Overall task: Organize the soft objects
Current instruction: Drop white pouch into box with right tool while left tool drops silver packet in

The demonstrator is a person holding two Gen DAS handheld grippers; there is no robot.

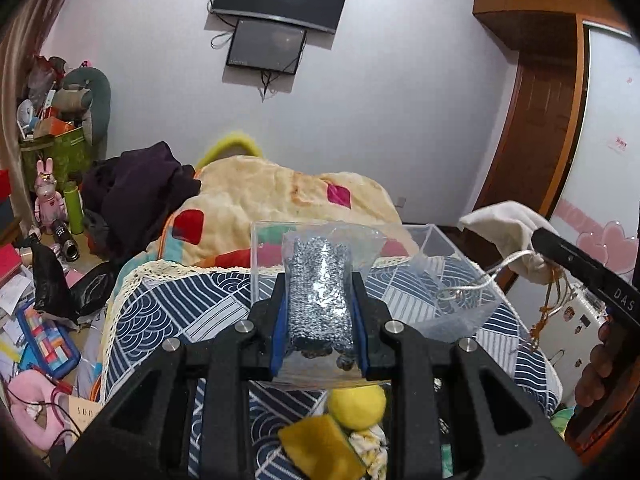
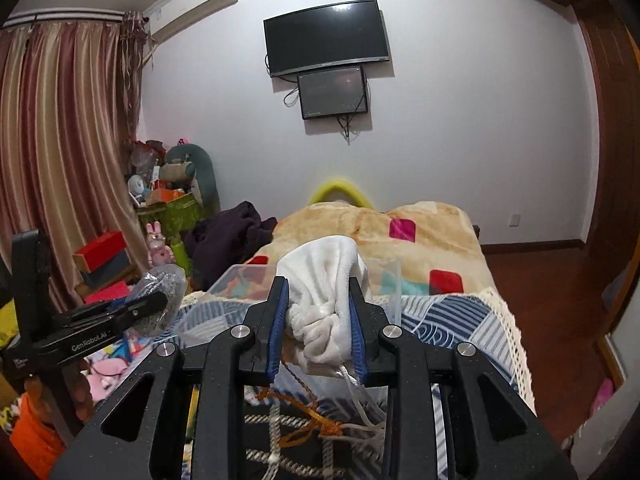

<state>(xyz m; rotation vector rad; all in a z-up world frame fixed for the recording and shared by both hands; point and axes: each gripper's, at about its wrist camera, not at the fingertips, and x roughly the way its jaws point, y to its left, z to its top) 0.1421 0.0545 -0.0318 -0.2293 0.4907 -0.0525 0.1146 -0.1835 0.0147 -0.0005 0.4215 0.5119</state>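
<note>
My left gripper (image 1: 319, 300) is shut on a clear plastic bag holding a silvery knitted roll (image 1: 318, 292), held up over the bed. My right gripper (image 2: 319, 300) is shut on a white fleece drawstring pouch (image 2: 324, 300), with orange and white cords (image 2: 316, 420) hanging below. The pouch (image 1: 508, 232) and right gripper also show at the right of the left wrist view. The bagged roll (image 2: 162, 296) shows at the left of the right wrist view. A clear plastic box (image 1: 428, 240) stands on the bed behind both. A yellow ball (image 1: 358, 406) and yellow sponge (image 1: 320, 448) lie below.
The bed has a blue patterned cover (image 1: 192, 304) and a tan blanket (image 1: 260, 192) with dark clothes (image 1: 136, 188). Floor clutter (image 1: 44, 328) lies left of the bed. Two wall screens (image 2: 326, 36) hang ahead. A wooden wardrobe (image 1: 540, 100) stands right.
</note>
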